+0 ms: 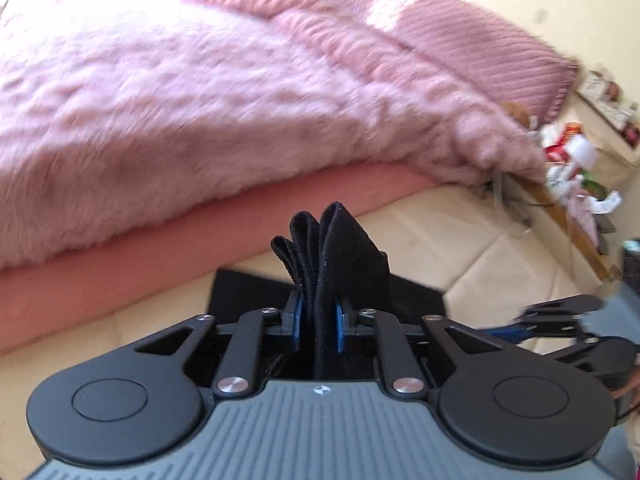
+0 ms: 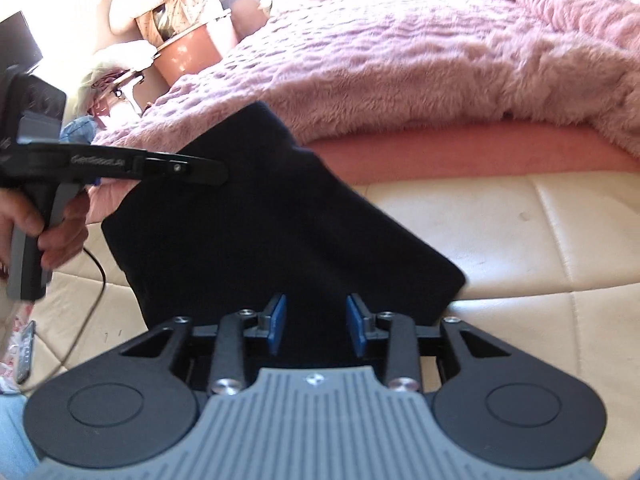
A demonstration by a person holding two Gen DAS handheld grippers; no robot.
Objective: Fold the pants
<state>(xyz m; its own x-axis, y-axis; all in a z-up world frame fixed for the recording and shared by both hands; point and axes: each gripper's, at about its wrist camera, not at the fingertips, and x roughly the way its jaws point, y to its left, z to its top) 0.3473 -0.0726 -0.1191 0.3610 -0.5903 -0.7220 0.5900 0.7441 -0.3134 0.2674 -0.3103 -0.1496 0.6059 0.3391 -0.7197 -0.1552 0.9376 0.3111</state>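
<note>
The black pants (image 2: 264, 216) lie on the cream quilted surface (image 2: 540, 232) and rise toward the left gripper. In the left wrist view, my left gripper (image 1: 319, 320) is shut on a bunched, layered fold of the black pants (image 1: 332, 256), which sticks up between the blue pads (image 1: 297, 316). The left gripper also shows in the right wrist view (image 2: 208, 170), held by a hand, lifting the fabric. My right gripper (image 2: 317, 324) is open over the near edge of the pants, its blue pads (image 2: 278, 322) apart with fabric below them. It also appears at the right edge of the left wrist view (image 1: 560, 316).
A fluffy pink blanket (image 1: 180, 100) over a pink sheet (image 2: 460, 152) covers the bed behind the pants. A ribbed pink pillow (image 1: 480, 40) lies at the back. A terracotta pot (image 2: 188, 52) and clutter stand at the left; more clutter (image 1: 576, 168) lies beside the bed.
</note>
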